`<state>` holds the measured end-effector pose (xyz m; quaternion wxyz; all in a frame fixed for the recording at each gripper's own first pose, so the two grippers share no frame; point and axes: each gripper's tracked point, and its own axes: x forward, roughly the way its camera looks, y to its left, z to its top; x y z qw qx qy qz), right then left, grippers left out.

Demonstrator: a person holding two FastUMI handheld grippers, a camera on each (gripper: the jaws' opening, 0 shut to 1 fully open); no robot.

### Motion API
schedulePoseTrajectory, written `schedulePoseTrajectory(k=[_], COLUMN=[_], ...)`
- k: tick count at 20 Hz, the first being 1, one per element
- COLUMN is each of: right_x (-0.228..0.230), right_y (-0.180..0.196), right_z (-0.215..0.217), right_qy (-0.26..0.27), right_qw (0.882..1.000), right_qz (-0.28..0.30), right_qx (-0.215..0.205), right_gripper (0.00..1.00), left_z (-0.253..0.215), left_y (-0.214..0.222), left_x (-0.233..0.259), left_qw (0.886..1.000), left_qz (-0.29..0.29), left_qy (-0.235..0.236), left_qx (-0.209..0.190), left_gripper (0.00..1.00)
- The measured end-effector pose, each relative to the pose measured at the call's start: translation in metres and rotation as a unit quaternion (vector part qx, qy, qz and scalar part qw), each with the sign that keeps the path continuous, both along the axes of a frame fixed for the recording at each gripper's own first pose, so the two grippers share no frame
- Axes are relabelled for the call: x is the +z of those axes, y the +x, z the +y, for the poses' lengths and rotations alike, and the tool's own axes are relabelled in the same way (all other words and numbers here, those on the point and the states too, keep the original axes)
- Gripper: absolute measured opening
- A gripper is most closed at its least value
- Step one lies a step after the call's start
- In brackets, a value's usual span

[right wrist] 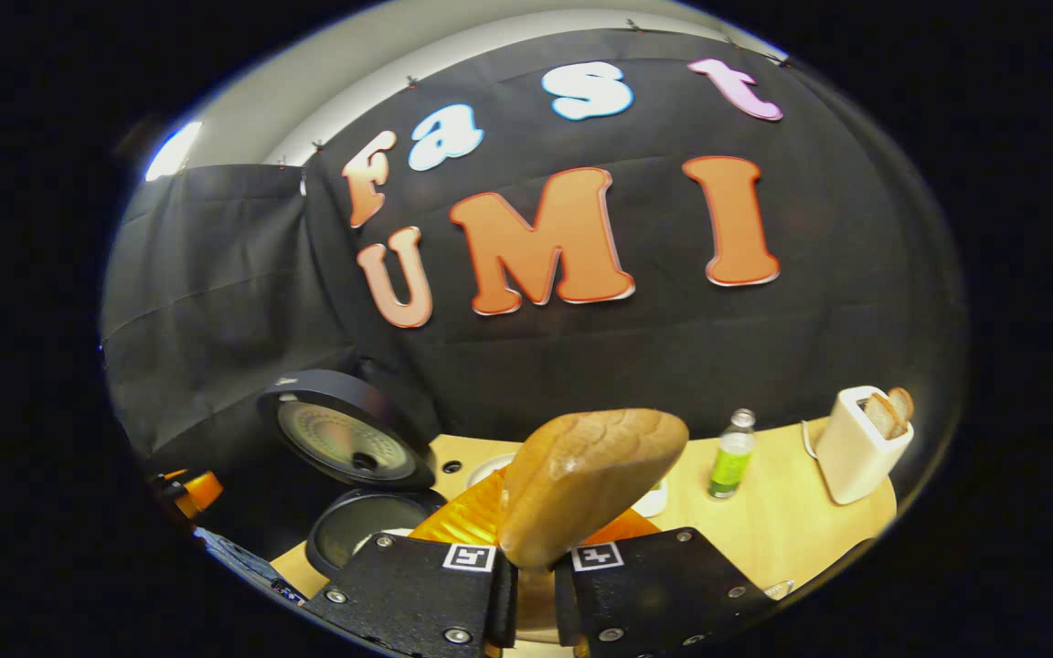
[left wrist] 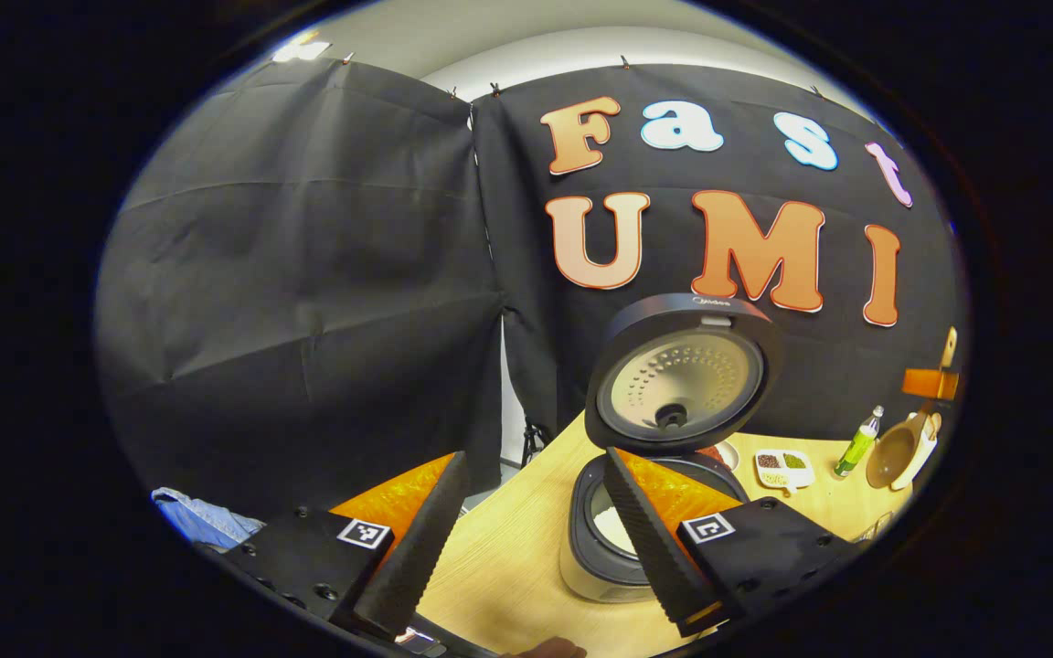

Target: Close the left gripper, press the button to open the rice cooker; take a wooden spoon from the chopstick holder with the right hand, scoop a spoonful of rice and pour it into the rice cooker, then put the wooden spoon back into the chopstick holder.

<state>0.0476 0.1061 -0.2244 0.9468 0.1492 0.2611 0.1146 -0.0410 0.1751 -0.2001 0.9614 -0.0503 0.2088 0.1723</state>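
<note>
Two fingers of my right gripper (right wrist: 534,585) pinch the wooden spoon (right wrist: 586,480), my left gripper (left wrist: 526,557) hangs spread beside the open rice cooker (left wrist: 636,535), so I'd keep the bowl level travelling there.

The rice cooker (left wrist: 622,539) stands on the counter (left wrist: 499,567), its round dark lid (left wrist: 682,375) raised upright, white rice inside; the wooden spoon (right wrist: 581,480) rises bowl-up, its handle pinched in the right claw (right wrist: 534,585).
</note>
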Motion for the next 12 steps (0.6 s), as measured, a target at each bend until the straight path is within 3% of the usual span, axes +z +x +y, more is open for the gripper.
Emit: schedulePoseTrajectory(k=[4, 5, 6, 7, 8, 10, 12], right_x=[-0.028, -0.031, -0.037, -0.042, -0.046, -0.058, -0.07], right_y=[-0.018, -0.021, -0.025, -0.032, -0.037, -0.048, -0.058], right_z=[-0.077, -0.095, -0.109, -0.123, -0.136, -0.159, -0.178], right_qy=[-0.005, -0.007, -0.008, -0.009, -0.011, -0.018, -0.023], right_qw=[0.997, 0.996, 0.994, 0.993, 0.992, 0.989, 0.987], right_qz=[0.03, 0.035, 0.04, 0.044, 0.048, 0.058, 0.068], right_qx=[-0.068, -0.084, -0.097, -0.108, -0.118, -0.132, -0.144], right_gripper=[0.16, 0.11, 0.16, 0.11, 0.16, 0.11, 0.16], left_z=[-0.03, -0.044, -0.058, -0.07, -0.082, -0.104, -0.122], left_y=[0.006, 0.008, 0.008, 0.009, 0.012, 0.015, 0.016], left_x=[0.012, 0.012, 0.015, 0.018, 0.021, 0.025, 0.027], left_qw=[1.0, 0.999, 0.999, 0.999, 0.998, 0.997, 0.996], left_qz=[-0.001, 0.001, 0.001, -0.002, -0.004, -0.006, -0.006], left_qy=[0.017, 0.013, 0.012, 0.013, 0.013, 0.009, 0.01], left_qx=[-0.02, -0.031, -0.042, -0.053, -0.062, -0.08, -0.094], left_gripper=[0.99, 0.99, 1.0, 1.0, 0.99, 1.0, 0.96])
